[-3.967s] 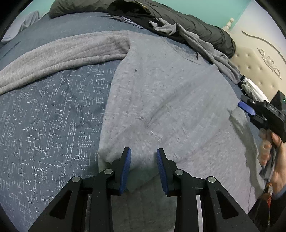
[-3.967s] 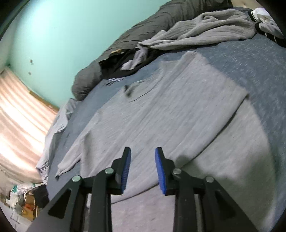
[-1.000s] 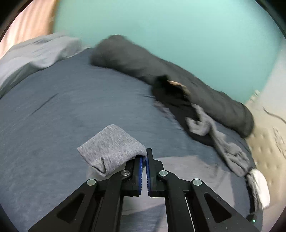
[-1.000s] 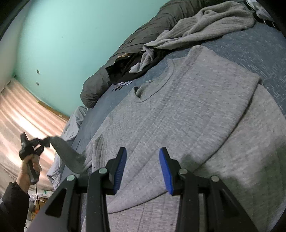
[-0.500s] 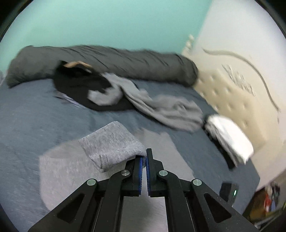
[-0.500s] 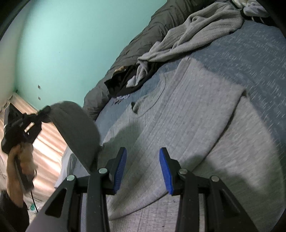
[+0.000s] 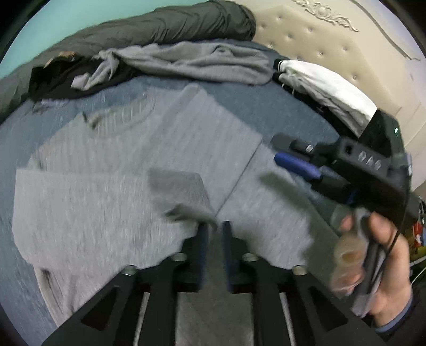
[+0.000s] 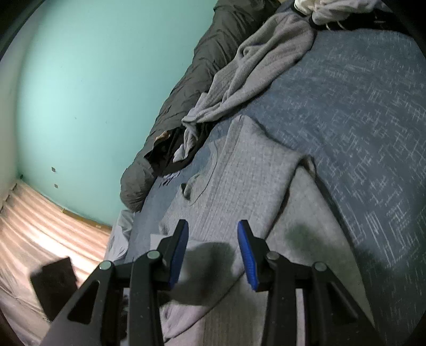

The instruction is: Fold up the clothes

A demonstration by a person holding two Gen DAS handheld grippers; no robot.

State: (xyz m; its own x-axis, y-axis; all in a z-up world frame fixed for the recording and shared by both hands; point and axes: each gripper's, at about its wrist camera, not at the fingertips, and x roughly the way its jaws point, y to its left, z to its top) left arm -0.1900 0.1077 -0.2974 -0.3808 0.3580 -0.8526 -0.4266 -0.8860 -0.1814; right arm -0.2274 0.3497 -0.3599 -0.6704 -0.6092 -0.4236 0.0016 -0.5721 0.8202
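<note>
A grey knit sweater (image 7: 106, 213) lies flat on the blue bedcover, neckline toward the far side. Its right sleeve is folded in over the body. In the blurred left wrist view the left sleeve's cuff (image 7: 178, 191) lies across the body just ahead of my left gripper (image 7: 214, 229). That gripper's jaws are opening, and I see no cloth pinched between the pads. My right gripper (image 8: 213, 239) stands open and empty above the sweater (image 8: 247, 181) near its hem. The left wrist view also shows the right gripper (image 7: 278, 149), in a hand at the right.
A crumpled grey garment (image 7: 199, 61) and a black one (image 7: 53, 77) lie along the far side against a dark rolled duvet (image 7: 159, 24). White clothing (image 7: 327, 87) sits by the padded headboard (image 7: 332, 40). Blue bedcover (image 8: 359, 119) shows to the right of the sweater.
The left gripper swung across the bed with the sleeve cuff pinched, came down over the sweater's body, and its jaws have parted off the cuff. The right gripper shifted slightly and stayed open.
</note>
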